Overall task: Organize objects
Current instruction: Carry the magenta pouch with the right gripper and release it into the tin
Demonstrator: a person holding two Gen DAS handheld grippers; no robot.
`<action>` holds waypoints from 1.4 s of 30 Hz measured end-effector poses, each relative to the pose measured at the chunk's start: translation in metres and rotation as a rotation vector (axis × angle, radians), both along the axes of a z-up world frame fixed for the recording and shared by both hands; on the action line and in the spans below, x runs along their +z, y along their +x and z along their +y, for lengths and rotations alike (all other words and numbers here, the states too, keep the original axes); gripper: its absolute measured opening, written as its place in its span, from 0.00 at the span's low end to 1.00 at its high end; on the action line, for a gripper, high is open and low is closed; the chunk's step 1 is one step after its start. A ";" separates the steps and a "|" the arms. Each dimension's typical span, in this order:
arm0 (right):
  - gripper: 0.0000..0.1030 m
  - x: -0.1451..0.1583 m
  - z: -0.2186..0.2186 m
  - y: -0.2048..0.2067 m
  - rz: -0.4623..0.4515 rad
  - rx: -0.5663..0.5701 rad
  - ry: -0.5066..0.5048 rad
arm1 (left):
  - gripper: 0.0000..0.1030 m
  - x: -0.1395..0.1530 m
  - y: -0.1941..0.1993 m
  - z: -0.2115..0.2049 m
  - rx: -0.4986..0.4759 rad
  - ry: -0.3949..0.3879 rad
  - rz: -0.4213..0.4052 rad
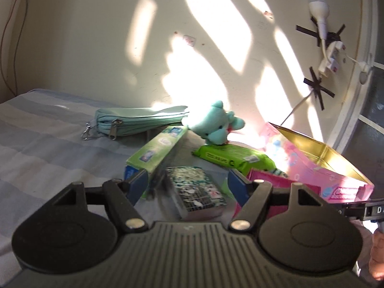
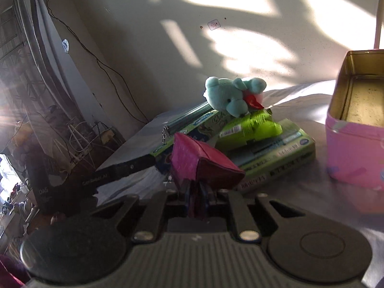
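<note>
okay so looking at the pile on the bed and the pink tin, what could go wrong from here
1. The teddy bear lies on the lime green pack, atop the green boxes; a nudge to that stack could tip it off.
2. The right gripper pinches only one end of the magenta pouch, which could slip out before reaching the pink tin.
3. The left gripper is open near the patterned box and may bump neighbouring items.

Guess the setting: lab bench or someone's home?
Most likely a home bedroom. The things lie on a striped bedsheet against a plain wall with a taped-up bulb, and they are household items: a plush bear, a zip pouch, a pink tin.
</note>
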State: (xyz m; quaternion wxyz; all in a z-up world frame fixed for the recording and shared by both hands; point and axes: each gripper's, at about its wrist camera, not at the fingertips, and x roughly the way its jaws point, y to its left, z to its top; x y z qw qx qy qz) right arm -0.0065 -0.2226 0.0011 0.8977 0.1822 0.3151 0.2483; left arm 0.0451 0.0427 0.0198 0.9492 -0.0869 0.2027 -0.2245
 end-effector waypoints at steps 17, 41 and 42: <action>0.19 -0.017 -0.063 -0.070 -0.029 -0.171 0.007 | 0.57 -0.012 -0.023 -0.101 -0.444 0.041 0.204; 0.23 0.024 -0.196 -0.054 -0.307 -0.669 -0.328 | 0.47 0.033 0.027 -0.358 -0.654 0.193 0.067; 0.25 0.020 -0.201 -0.052 -0.290 -0.680 -0.332 | 0.47 0.029 0.027 -0.361 -0.642 0.202 0.073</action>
